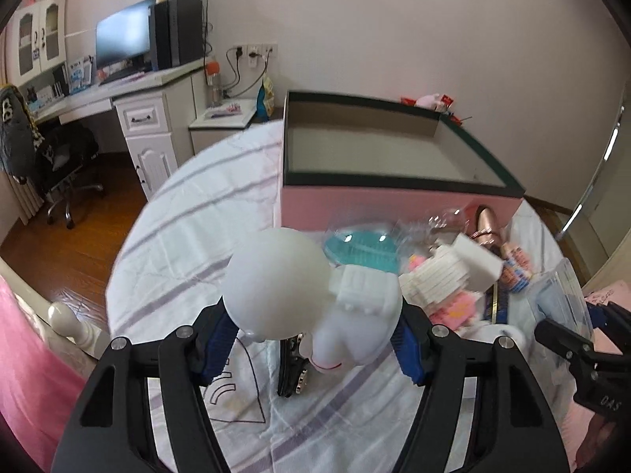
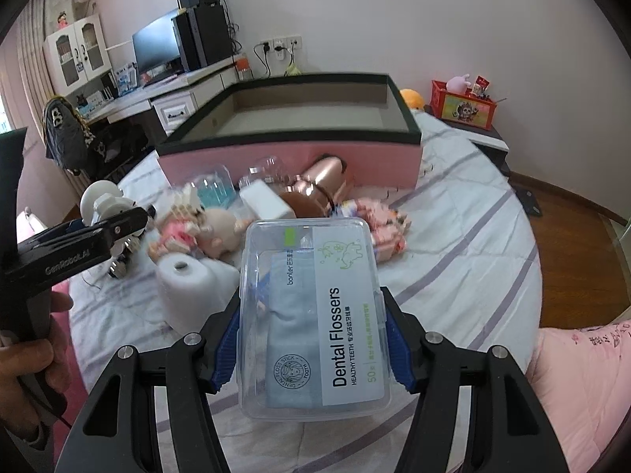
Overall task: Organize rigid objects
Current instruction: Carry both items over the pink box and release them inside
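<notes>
A white round-headed figurine (image 1: 284, 287) sits between the blue pads of my left gripper (image 1: 311, 341), which is shut on it above the bedspread; from the right wrist camera, the figurine (image 2: 100, 197) shows at the left gripper's tip. My right gripper (image 2: 313, 339) is shut on a clear plastic box of dental flossers (image 2: 315, 315); from the left wrist camera, that box (image 1: 560, 295) appears at the far right. A pink box with a dark rim (image 1: 394, 197) stands open-topped behind a pile of small objects.
The pile in front of the pink box (image 2: 292, 157) holds a rose-gold bottle (image 2: 323, 181), a teal clear container (image 1: 359, 250), a white block toy (image 1: 445, 272), a doll (image 2: 221, 228) and a white foam roll (image 2: 185, 287). A black studded item (image 1: 294, 366) lies under the figurine.
</notes>
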Demonstrator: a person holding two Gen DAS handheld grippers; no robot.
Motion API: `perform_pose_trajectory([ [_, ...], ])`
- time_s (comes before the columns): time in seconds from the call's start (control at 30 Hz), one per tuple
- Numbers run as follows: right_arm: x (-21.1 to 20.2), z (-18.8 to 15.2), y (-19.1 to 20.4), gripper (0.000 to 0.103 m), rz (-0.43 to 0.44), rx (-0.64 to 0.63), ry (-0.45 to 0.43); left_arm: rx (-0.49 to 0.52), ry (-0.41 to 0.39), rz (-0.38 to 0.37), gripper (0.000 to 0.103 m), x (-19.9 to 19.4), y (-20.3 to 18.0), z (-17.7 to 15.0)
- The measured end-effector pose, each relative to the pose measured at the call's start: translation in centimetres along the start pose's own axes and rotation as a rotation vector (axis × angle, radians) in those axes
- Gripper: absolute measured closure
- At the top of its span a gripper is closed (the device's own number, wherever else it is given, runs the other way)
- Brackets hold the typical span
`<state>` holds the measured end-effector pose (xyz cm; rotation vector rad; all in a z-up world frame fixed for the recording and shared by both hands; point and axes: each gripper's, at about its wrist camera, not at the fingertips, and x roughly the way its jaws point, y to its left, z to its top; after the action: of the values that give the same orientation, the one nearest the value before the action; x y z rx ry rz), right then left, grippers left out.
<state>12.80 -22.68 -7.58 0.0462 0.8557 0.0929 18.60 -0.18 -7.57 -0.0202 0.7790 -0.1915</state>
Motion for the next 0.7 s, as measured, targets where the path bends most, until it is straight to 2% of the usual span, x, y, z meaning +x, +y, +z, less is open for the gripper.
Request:
perform_pose_trajectory([
  [0.23, -1.7, 3.9, -0.5, 0.040, 0.029, 0.000, -0.051, 0.030, -0.060, -0.005, 0.034, -2.5, -1.6, 3.0],
  [0.4, -0.8, 8.5, -1.0, 0.040, 0.040, -0.011, -0.080, 0.039, -0.084, -0.008, 0.034, -2.0, -3.0, 6.2],
  [0.53, 1.8, 12.2, -1.6, 0.040, 0.051, -0.007, -0.075, 0.051, -0.079, -0.010, 0.034, 0.3, -4.3, 9.8],
  [0.7, 7.5, 15.9, -3.0, 0.040, 0.042, 0.018, -0.008, 0.056, -0.037, 0.002, 0.034, 5.3, -5.3, 13.2],
])
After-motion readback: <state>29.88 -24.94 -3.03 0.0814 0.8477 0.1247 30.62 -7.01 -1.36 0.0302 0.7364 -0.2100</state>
